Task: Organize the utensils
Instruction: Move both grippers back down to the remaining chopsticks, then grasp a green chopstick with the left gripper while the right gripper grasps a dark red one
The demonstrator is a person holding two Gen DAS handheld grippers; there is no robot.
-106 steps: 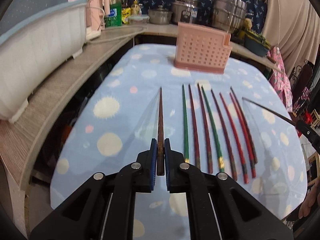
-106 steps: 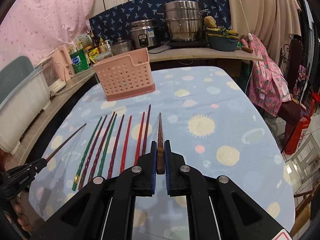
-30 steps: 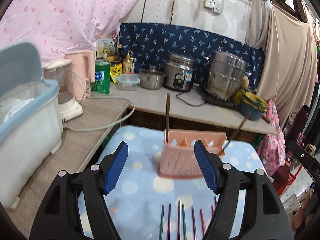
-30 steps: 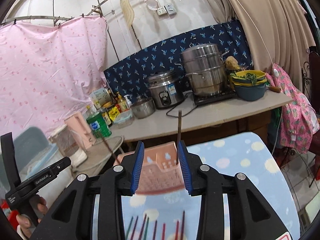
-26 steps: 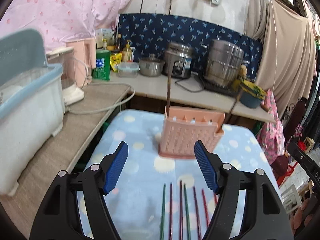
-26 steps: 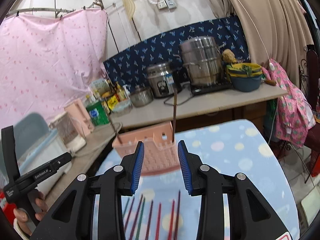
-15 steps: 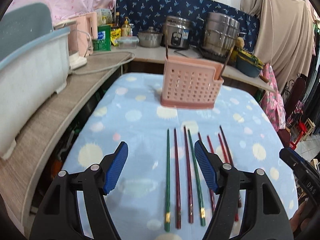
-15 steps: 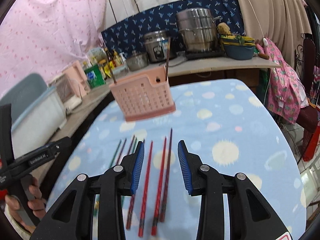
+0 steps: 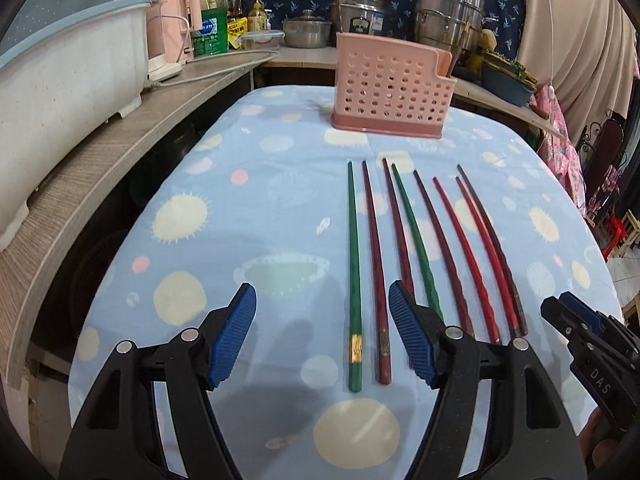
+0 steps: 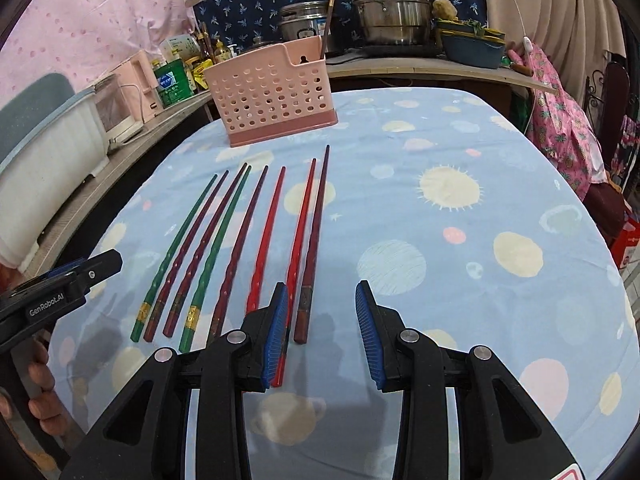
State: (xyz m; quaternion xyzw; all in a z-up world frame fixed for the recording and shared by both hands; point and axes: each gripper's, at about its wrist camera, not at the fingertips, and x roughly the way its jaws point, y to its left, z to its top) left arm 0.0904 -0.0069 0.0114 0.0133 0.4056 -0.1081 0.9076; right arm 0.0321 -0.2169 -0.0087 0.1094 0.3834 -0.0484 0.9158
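Several green, dark red and bright red chopsticks (image 9: 416, 248) lie side by side on the blue spotted tablecloth (image 9: 224, 216); they also show in the right wrist view (image 10: 240, 236). A pink perforated holder (image 9: 392, 94) stands at the far end with two brown chopsticks upright in it, one at each end (image 10: 326, 24). My left gripper (image 9: 322, 336) is open and empty, low over the near ends of the leftmost green and dark red chopsticks. My right gripper (image 10: 320, 332) is open and empty over the near ends of the rightmost chopsticks.
A wooden counter (image 9: 100, 160) runs along the left with a white and blue tub (image 9: 60, 64). Steel pots (image 10: 392, 4), a rice cooker, bottles and a blue bowl stand on the back counter. A pink cloth hangs at the right (image 10: 560, 120).
Both grippers let go of their brown chopsticks into the pink holder, then drew back and dropped low over the near ends of the row. Both stand open.
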